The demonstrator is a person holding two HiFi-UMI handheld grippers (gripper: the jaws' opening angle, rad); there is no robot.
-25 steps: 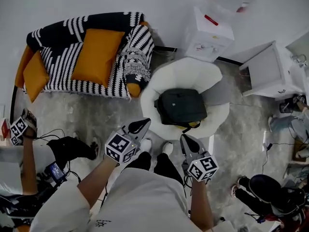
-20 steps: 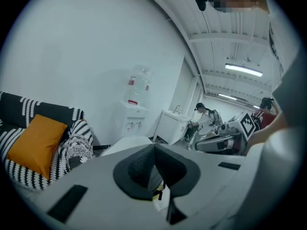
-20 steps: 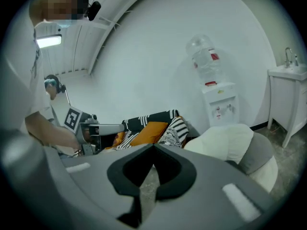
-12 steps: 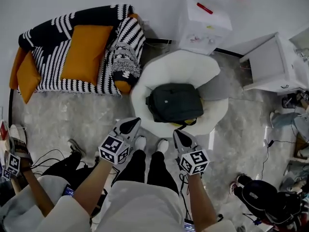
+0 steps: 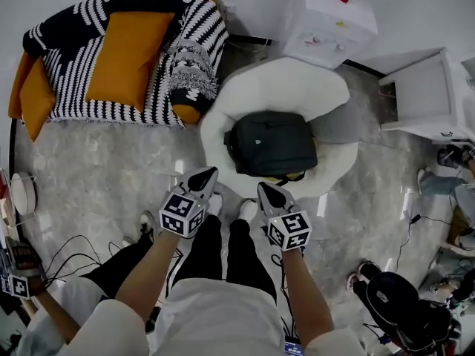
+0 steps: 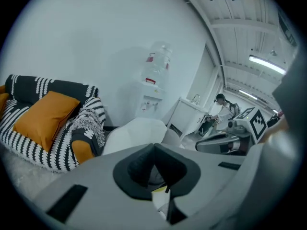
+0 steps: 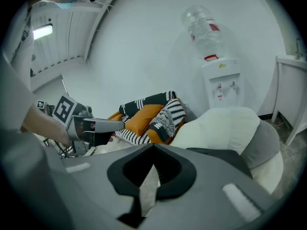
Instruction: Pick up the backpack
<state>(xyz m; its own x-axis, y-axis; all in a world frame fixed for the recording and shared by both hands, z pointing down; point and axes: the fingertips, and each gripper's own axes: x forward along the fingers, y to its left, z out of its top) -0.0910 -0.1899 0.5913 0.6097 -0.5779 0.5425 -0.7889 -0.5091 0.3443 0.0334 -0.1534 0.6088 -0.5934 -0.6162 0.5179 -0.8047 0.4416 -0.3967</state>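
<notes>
The backpack (image 5: 271, 143) is matt black woven cloth; the round chair (image 5: 260, 91) under it, soft matt white fabric; left of the backpack, the sofa throw (image 5: 70, 99) is coarse black-and-white knit, its cushion (image 5: 128, 58) plain matt orange cloth; the floor (image 5: 96, 169) in front of the backpack is glossy veined stone; behind the backpack, the water dispenser (image 5: 326, 21) is smooth white plastic.
</notes>
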